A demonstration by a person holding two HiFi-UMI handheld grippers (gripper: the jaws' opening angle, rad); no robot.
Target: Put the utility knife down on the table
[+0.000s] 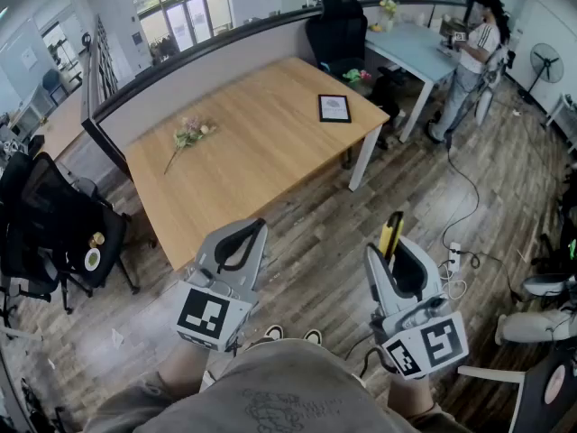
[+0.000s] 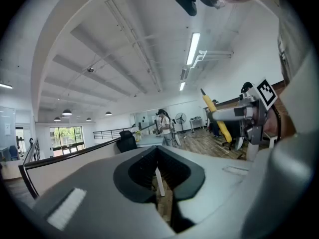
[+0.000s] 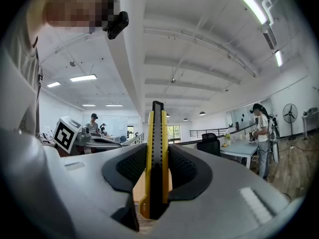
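Starting left of the wooden table (image 1: 261, 152), a black office chair (image 1: 41, 219) stands on the grey-brown plank floor (image 1: 325, 215); the table itself is rectangular, with a pale top of fine straight grain on white legs. On the table's left part lies a flower sprig (image 1: 189, 133) with pinkish heads and a thin stem; near the table's far right corner a black picture frame (image 1: 334, 107) lies flat, holding a pale printed sheet whose writing is too small to read.

Short of the table's near edge hangs the left gripper (image 1: 255, 226), a smooth grey shell with black ribbed pads; its jaws are drawn together with nothing between them; its marker cube (image 1: 212, 318) bears a black-and-white square pattern, no letters.

Off the table's near right corner, over the floor, the right gripper (image 1: 389, 246) is clamped on the utility knife (image 1: 391, 231); the knife is long and narrow, a yellow body with a black strip down its middle, upright between the pads with its tip poking past them; it is in the air, not on the table; this gripper's cube (image 1: 424, 345) carries two more square patterns.

Right of the table a white power strip (image 1: 453, 258) lies on the planks; beyond the table's far right corner stand a black chair (image 1: 338, 25), a pale blue desk (image 1: 419, 48) and a person (image 1: 469, 61).
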